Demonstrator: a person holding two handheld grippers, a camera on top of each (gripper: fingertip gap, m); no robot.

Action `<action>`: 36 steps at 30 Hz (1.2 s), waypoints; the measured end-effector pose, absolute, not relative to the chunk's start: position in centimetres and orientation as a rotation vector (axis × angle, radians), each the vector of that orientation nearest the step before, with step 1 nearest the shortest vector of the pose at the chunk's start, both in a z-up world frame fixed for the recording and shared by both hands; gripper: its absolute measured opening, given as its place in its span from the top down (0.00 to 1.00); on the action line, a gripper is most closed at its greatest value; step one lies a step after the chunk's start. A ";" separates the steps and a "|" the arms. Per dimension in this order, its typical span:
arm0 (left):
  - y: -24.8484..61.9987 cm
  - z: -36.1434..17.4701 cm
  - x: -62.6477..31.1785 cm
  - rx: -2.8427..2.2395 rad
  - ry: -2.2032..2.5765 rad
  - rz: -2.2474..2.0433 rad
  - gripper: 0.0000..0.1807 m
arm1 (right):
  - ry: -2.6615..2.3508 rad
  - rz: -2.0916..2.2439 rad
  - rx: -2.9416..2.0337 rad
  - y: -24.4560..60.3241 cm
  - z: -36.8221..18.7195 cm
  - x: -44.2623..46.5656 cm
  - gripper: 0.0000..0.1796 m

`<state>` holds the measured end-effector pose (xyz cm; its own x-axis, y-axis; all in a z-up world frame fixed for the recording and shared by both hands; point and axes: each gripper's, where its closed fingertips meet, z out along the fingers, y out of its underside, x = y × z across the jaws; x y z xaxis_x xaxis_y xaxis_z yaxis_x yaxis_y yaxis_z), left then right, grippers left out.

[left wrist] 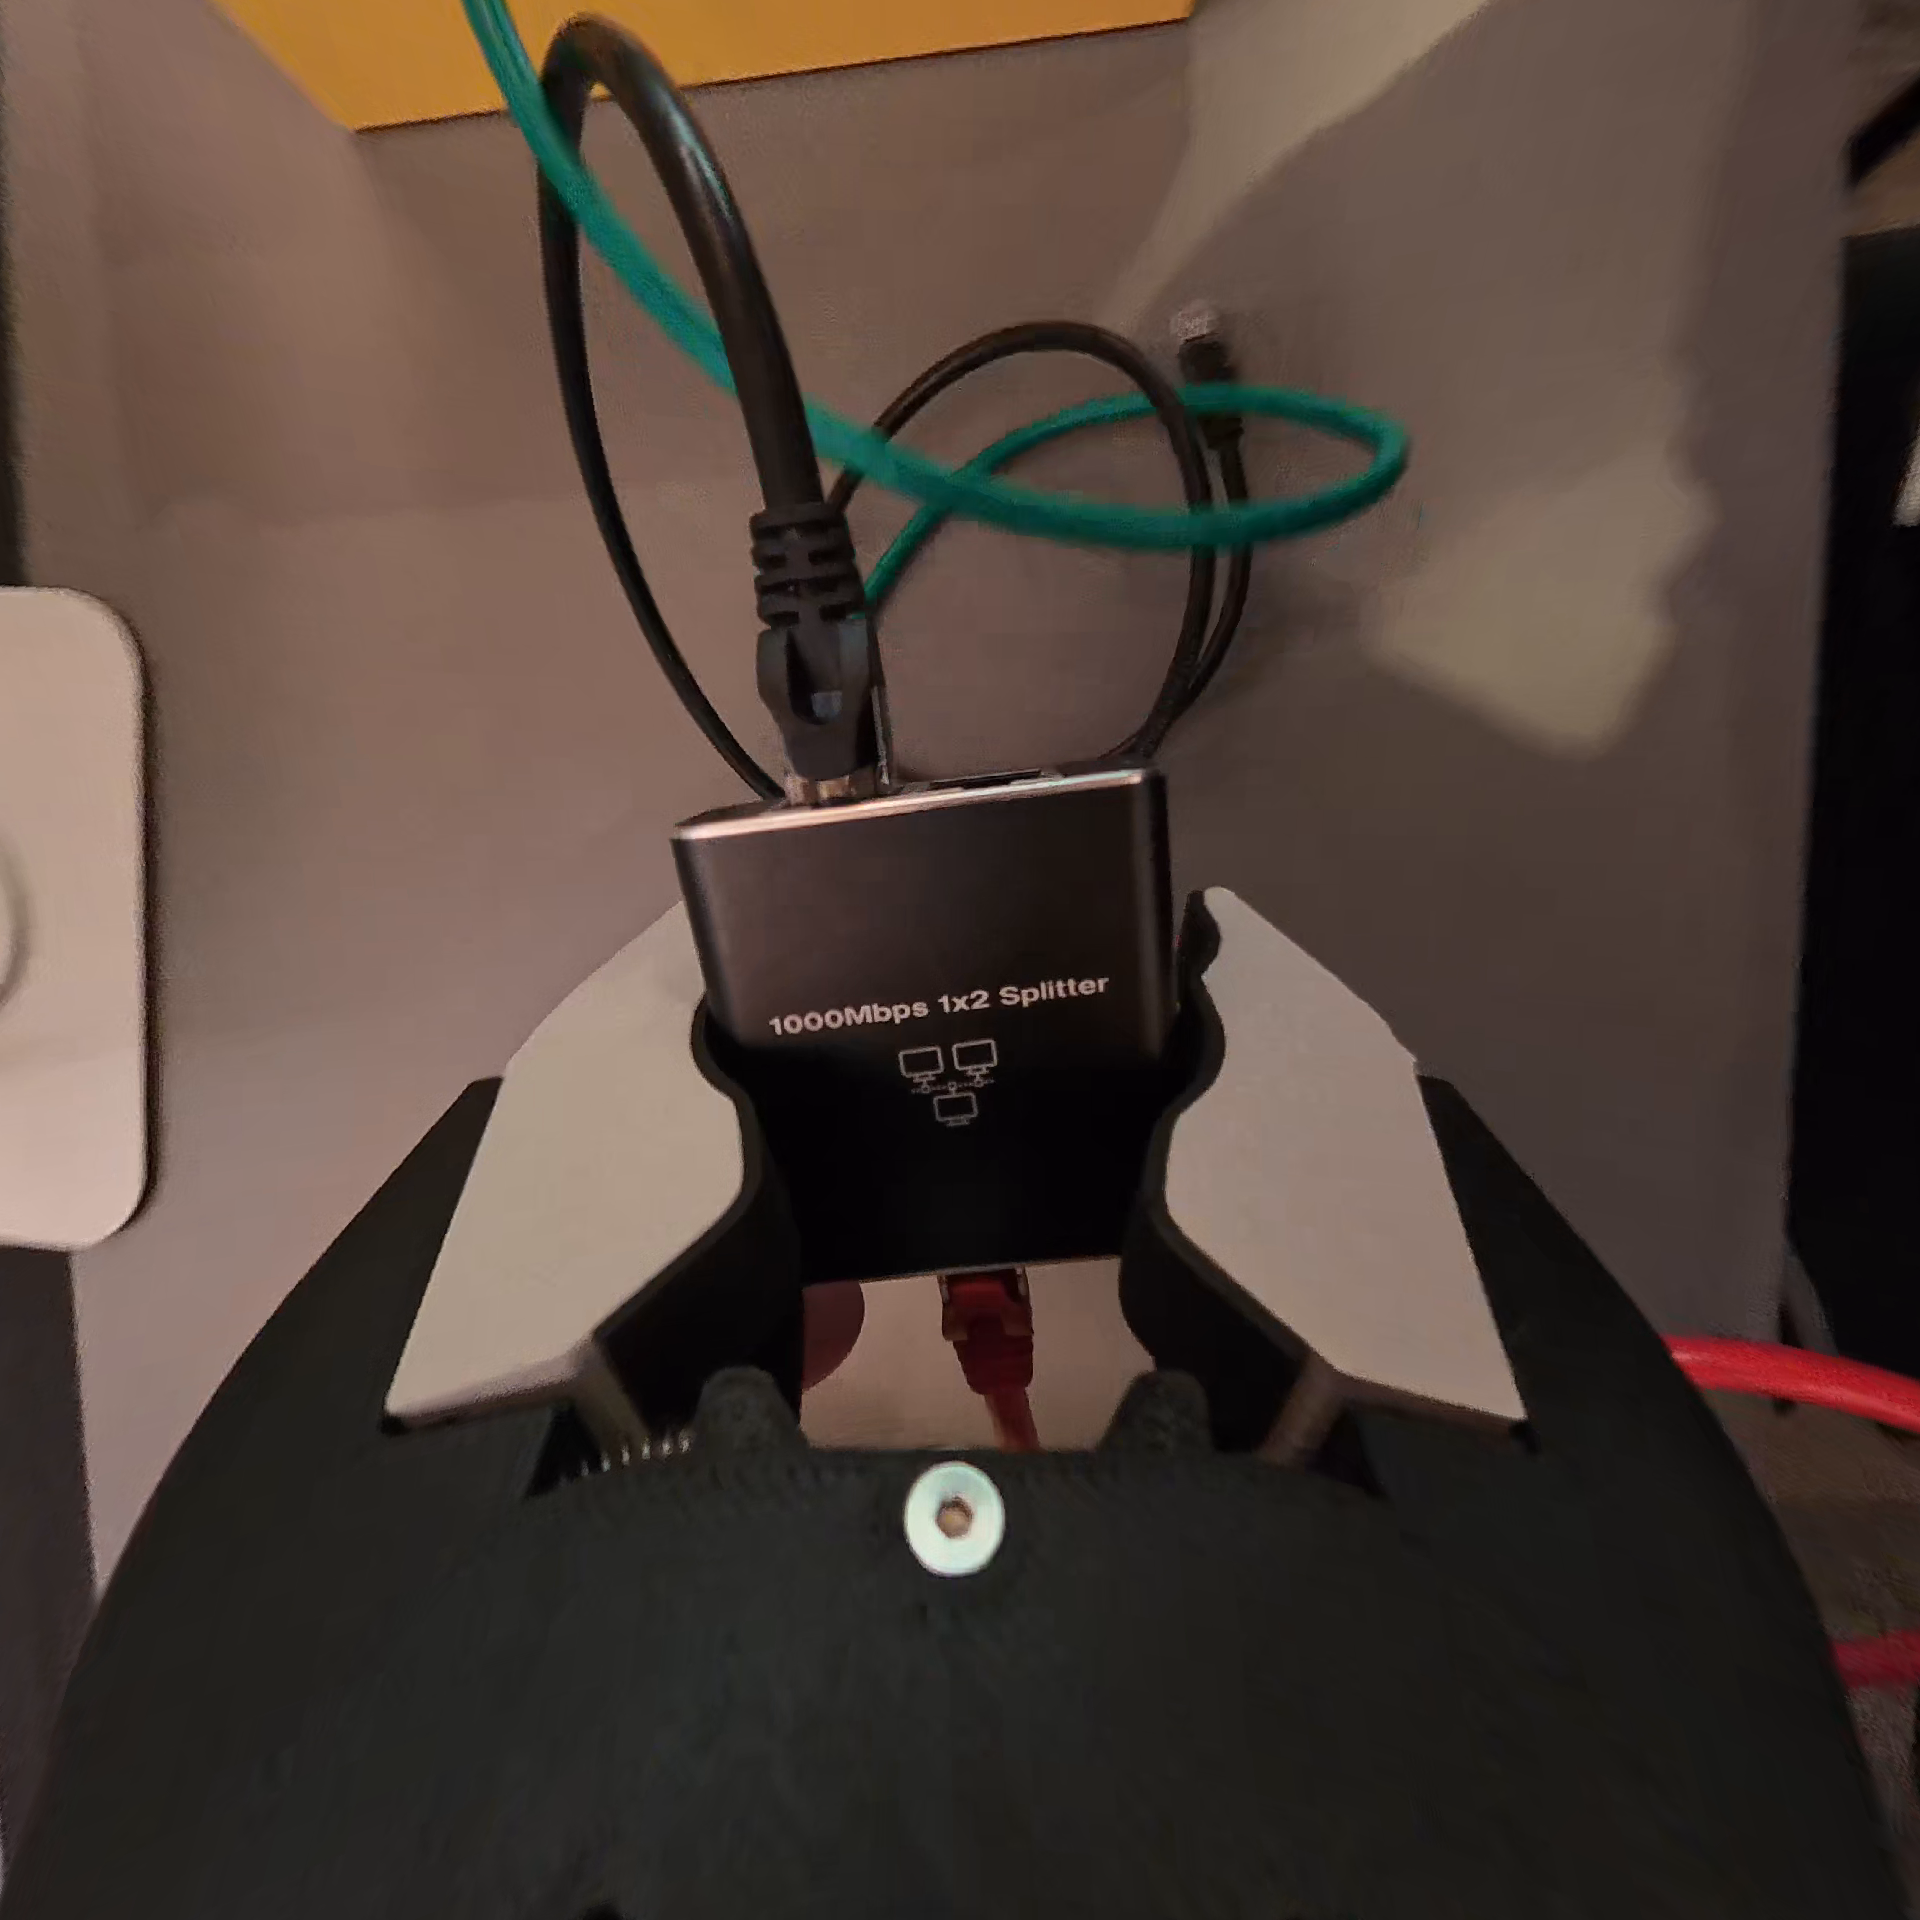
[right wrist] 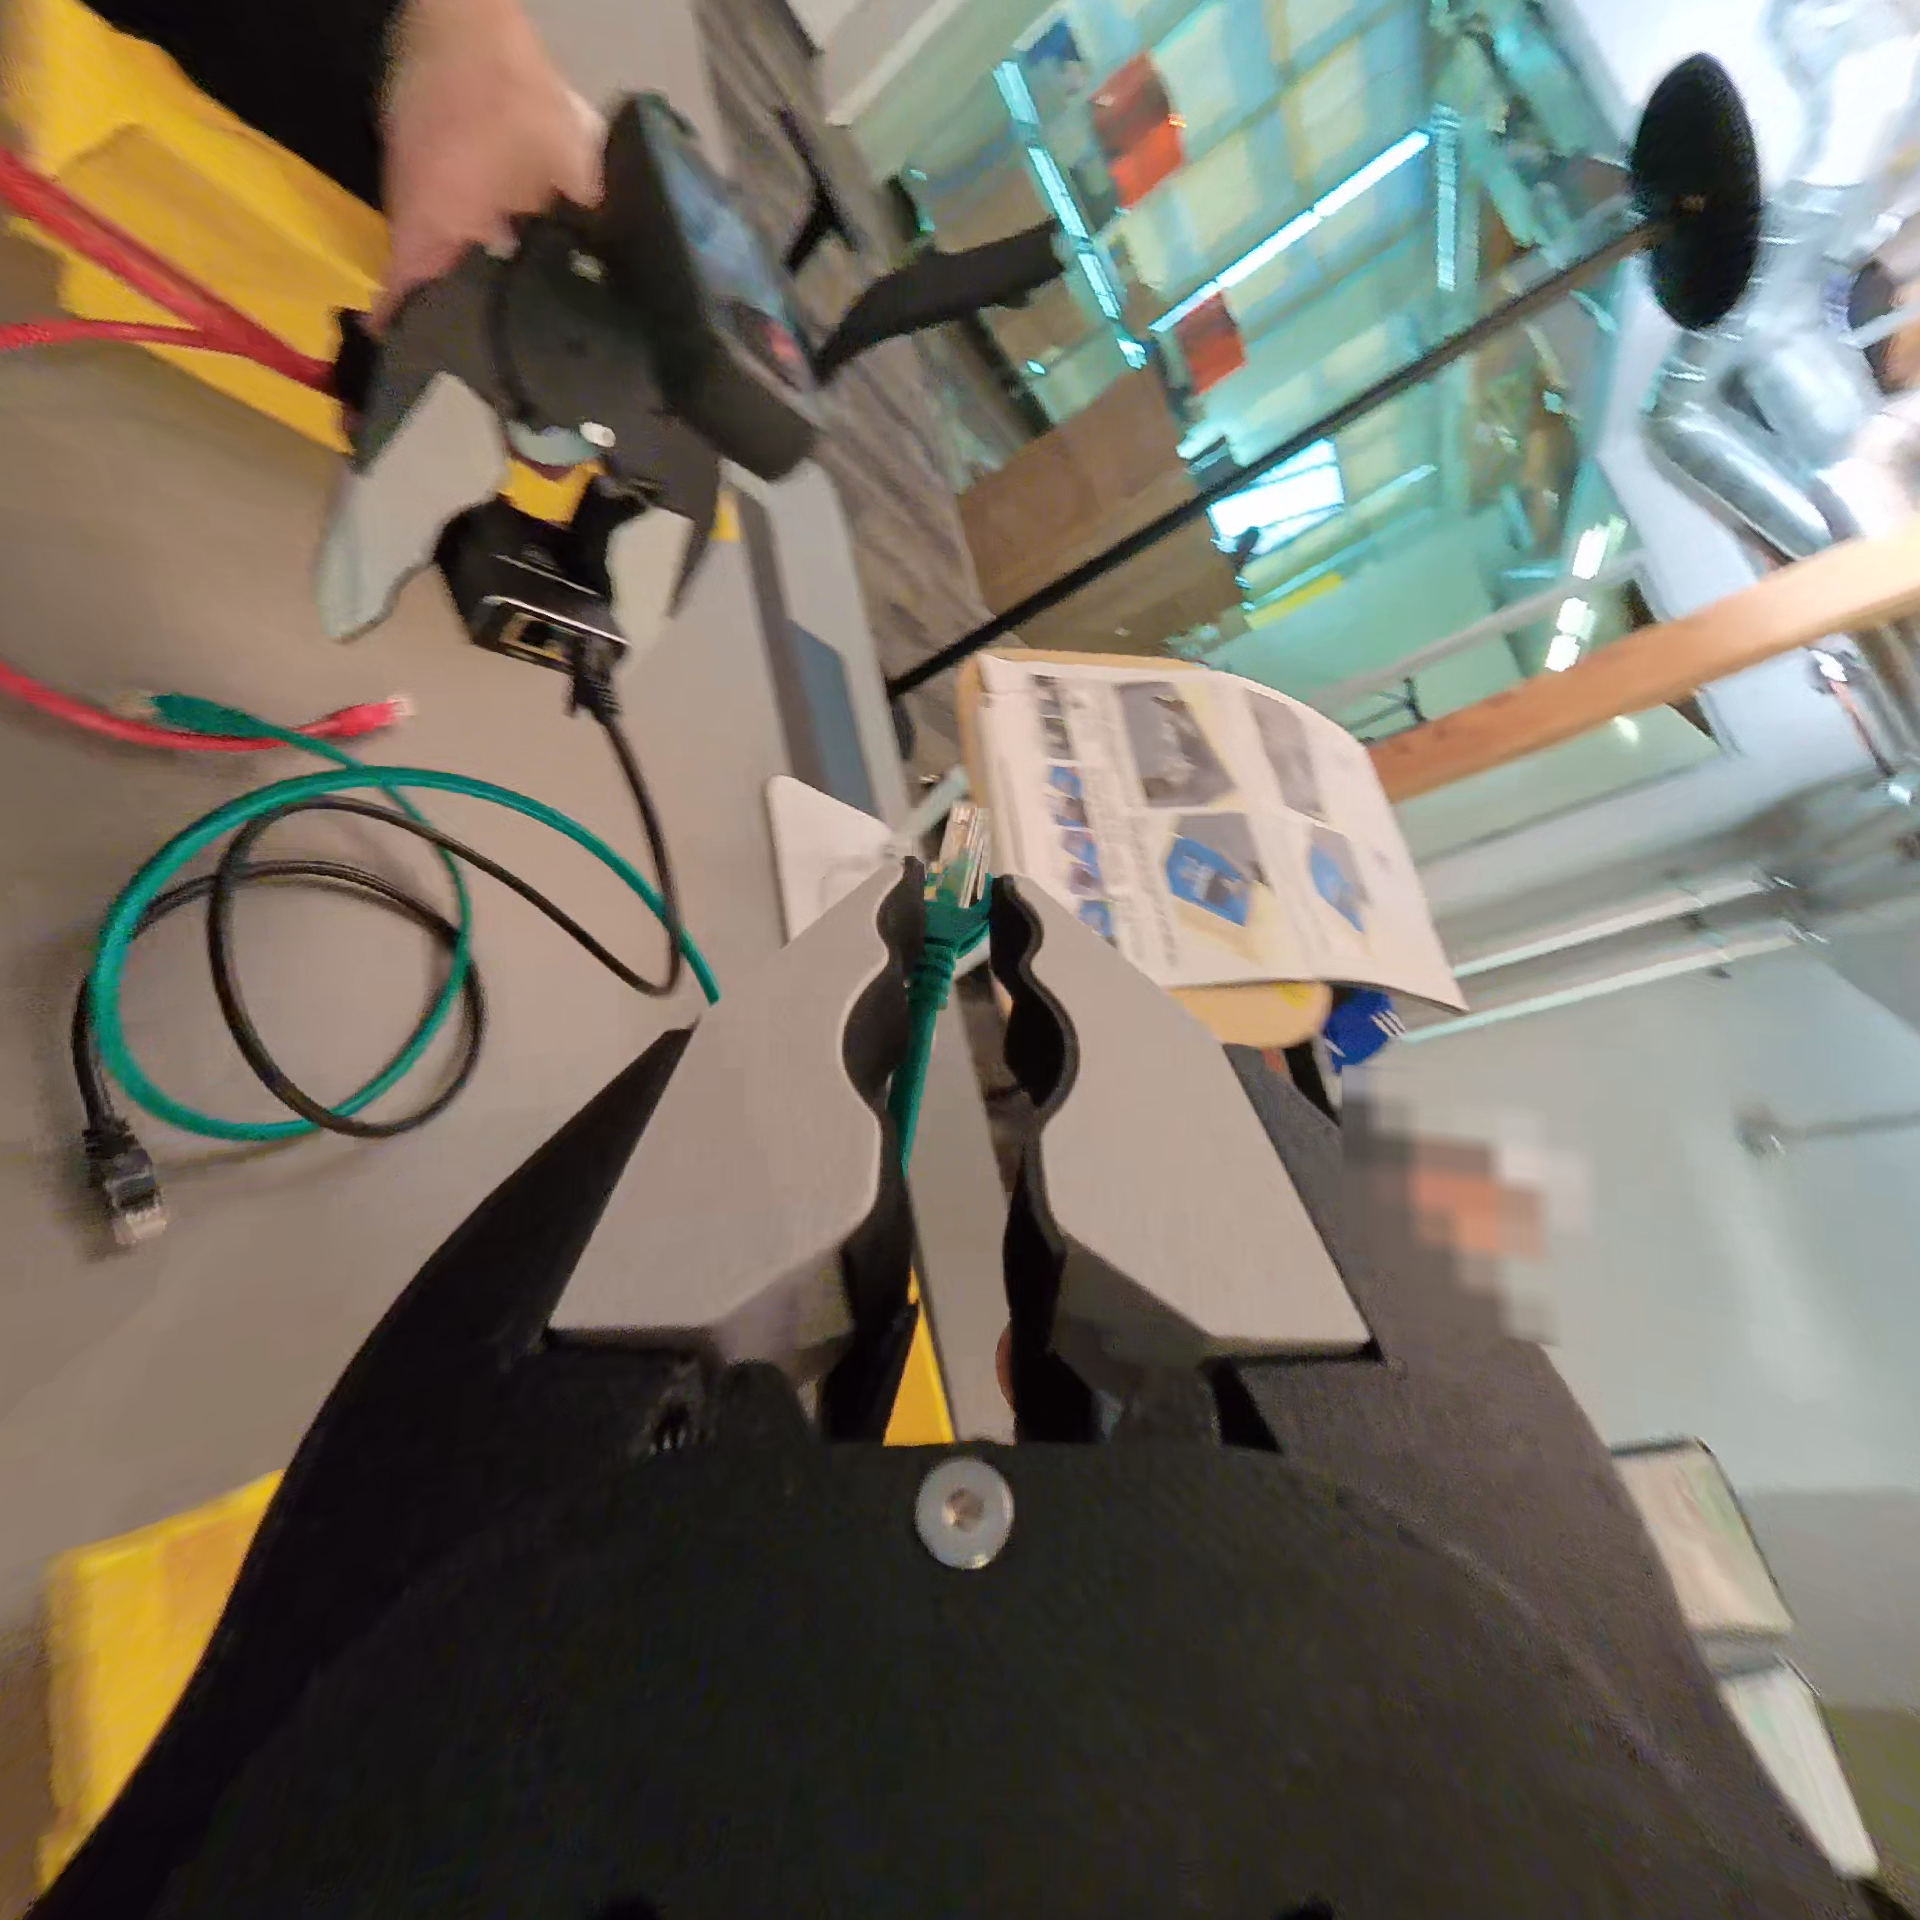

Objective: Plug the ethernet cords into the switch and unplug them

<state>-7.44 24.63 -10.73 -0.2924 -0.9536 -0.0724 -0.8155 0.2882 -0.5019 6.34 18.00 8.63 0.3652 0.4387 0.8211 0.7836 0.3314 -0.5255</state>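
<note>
My left gripper [left wrist: 951, 987] is shut on the dark grey switch [left wrist: 925, 894] and holds it by its sides. A black ethernet plug [left wrist: 810, 623] sits in the left port on its far face; the port beside it is empty. A red plug [left wrist: 987, 1330] sits in the near face. My right gripper [right wrist: 954, 888] is shut on a green ethernet plug [right wrist: 961, 852], whose clear tip sticks out past the fingertips, well apart from the switch [right wrist: 540, 613]. The green cord [right wrist: 312, 790] loops on the table, crossed with the black cord [right wrist: 644, 790].
A person's hand [right wrist: 468, 135] holds the left gripper [right wrist: 520, 582] over the grey table [right wrist: 260, 1299]. A loose black plug [right wrist: 125, 1174], a loose red plug [right wrist: 364, 717] and another green plug [right wrist: 197, 712] lie on it. A yellow box [right wrist: 187, 177] and a booklet [right wrist: 1195, 810] stand nearby.
</note>
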 end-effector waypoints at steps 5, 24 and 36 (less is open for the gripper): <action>25.6 -9.7 -7.5 -1.601 2.057 -0.545 0.56 | -1.119 -0.438 -1.270 17.9 14.1 10.4 0.94; 15.6 -15.8 -2.0 -1.305 2.382 -0.326 0.56 | -1.030 -0.047 -1.236 23.4 18.0 2.7 0.94; 13.4 -19.0 0.4 -1.125 2.387 0.054 0.56 | -0.679 0.177 -1.118 29.1 28.2 2.2 0.94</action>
